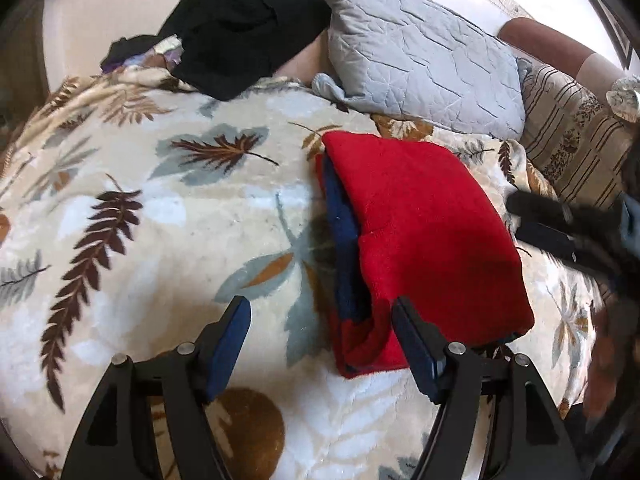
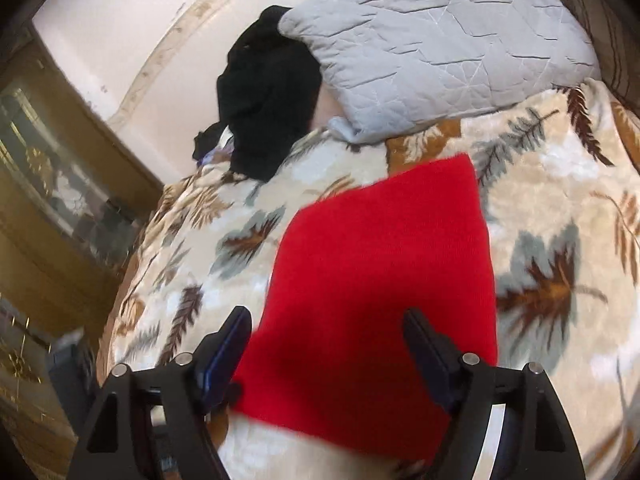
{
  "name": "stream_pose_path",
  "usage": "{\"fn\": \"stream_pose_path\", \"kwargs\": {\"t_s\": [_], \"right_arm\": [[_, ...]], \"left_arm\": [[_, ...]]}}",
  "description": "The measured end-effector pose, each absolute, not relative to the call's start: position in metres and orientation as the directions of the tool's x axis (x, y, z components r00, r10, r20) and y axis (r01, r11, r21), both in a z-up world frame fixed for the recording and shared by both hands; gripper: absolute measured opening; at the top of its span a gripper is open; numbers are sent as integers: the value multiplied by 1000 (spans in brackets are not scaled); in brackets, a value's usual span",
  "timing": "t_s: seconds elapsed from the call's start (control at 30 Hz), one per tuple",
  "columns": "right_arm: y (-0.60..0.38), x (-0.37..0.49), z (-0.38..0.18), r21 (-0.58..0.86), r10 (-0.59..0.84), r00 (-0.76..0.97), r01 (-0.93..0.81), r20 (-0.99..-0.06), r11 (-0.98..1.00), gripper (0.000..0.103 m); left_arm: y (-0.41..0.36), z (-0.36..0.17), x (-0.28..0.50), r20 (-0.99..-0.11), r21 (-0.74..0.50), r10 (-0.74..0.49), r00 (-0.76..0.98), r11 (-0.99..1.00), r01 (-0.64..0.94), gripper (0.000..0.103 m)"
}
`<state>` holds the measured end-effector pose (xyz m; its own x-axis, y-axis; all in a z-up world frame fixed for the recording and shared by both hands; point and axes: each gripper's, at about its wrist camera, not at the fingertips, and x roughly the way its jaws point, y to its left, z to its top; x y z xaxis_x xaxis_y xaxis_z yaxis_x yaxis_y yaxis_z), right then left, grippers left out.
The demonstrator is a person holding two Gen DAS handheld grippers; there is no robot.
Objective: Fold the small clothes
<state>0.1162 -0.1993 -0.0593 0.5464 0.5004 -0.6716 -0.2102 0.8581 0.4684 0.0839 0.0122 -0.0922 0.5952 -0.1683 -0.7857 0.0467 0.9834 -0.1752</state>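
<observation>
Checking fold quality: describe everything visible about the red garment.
The red garment is a fleecy-looking fabric folded into a rough rectangle, lying flat on the leaf-print blanket. A navy layer shows along its left edge in the left wrist view, tucked inside the fold. Its top face is smooth, with a faint crease. It sits below the grey pillow, apart from it. Neither gripper's fingers grip it.

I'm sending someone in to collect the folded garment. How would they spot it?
On the leaf-print blanket, look just in front of the grey pillow. The folded garment lies flat there: bright red with a navy layer showing at its edge, unlike the crumpled black clothes by the wall.
</observation>
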Motion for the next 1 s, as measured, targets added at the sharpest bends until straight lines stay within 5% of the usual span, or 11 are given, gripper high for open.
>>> {"fn": "stream_pose_path", "kwargs": {"t_s": [0.5,0.6,0.77,0.9,1.0], "right_arm": [[-165,118,-79,631,664,444,-245,-602,736,81],[-145,139,-128,635,643,305,-142,-702,760,82],[-147,122,-111,678,695,366,-197,-620,708,82],[-137,140,-139,662,677,288,-162,-677,732,82],[-140,130,-120,677,699,326,-197,-637,709,82]], "left_arm": [[32,-61,47,-750,-92,-64,658,996,-8,75],[46,-60,42,-751,-86,-34,660,995,-47,76],[66,-60,29,-747,-83,0,665,992,-94,78],[71,-66,24,-764,-114,-5,645,985,-126,78],[70,-64,18,-766,-96,-8,643,990,-102,78]]}}
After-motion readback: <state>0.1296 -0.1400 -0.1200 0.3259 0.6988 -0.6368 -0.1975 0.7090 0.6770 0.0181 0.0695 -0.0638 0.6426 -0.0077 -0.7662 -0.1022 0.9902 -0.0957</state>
